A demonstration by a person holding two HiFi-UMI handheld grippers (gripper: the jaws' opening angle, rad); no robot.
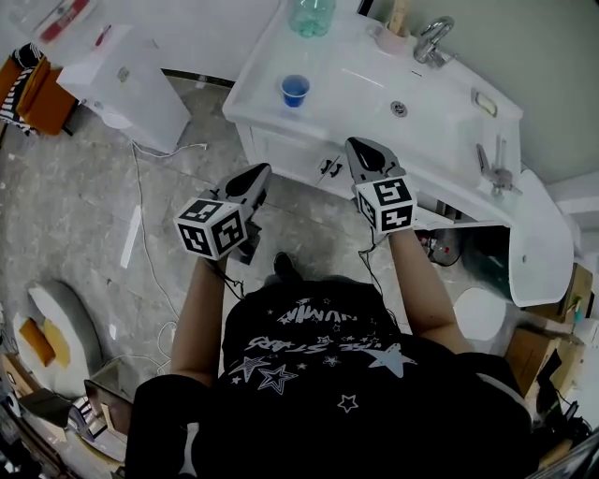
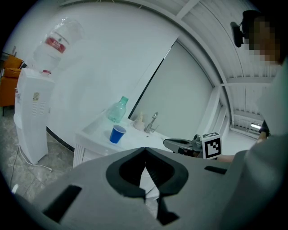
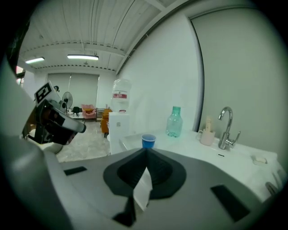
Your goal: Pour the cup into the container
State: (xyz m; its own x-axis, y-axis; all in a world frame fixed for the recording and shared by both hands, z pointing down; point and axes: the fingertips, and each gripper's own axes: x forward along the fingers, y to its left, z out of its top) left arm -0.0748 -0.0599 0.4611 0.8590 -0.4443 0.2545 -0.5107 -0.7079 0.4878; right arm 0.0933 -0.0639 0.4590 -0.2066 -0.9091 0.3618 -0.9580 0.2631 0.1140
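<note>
A blue cup [image 1: 295, 90] stands upright on the white vanity top [image 1: 346, 89], near its left front corner. Behind it is a green plastic bottle [image 1: 311, 14], and the sink basin [image 1: 412, 89] with a chrome faucet [image 1: 432, 39] lies to the cup's right. My left gripper [image 1: 262, 171] hovers over the floor in front of the vanity, shut and empty. My right gripper [image 1: 361, 146] sits at the vanity's front edge, also shut with nothing in it. Both gripper views show the cup [image 2: 117, 134] [image 3: 148, 140] ahead, beyond the closed tips and apart from them.
A white water dispenser [image 1: 131, 79] stands left of the vanity, with cables [image 1: 150, 253] trailing across the marble floor. A small beige holder [image 1: 393, 37] sits by the faucet. Cabinet doors [image 1: 309, 159] are below the counter. Boxes and clutter fill the right side.
</note>
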